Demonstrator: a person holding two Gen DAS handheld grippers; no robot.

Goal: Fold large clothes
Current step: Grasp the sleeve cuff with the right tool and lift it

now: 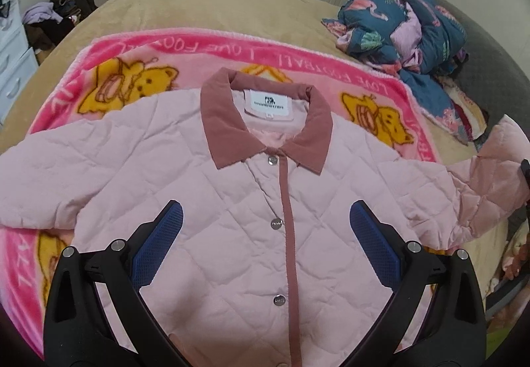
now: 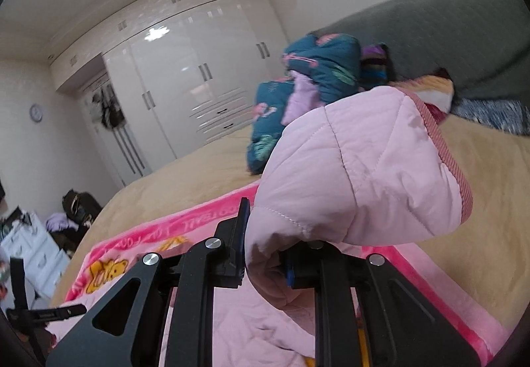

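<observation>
A pale pink quilted jacket (image 1: 232, 201) with a dusty rose collar lies front up and buttoned on a pink cartoon blanket (image 1: 139, 52). My left gripper (image 1: 265, 228) is open and empty, hovering above the jacket's chest, one blue pad on each side of the button placket. My right gripper (image 2: 265, 254) is shut on the jacket's right sleeve (image 2: 364, 168) near the cuff and holds it lifted off the bed. The raised sleeve also shows at the right edge of the left wrist view (image 1: 490, 175).
The blanket lies on a tan bed (image 1: 198, 2). A pile of blue flamingo bedding (image 1: 407, 26) sits at the bed's far right by a grey headboard (image 2: 447, 35). White wardrobes (image 2: 198, 69) stand behind. Drawers and bags (image 1: 66, 2) are at the left.
</observation>
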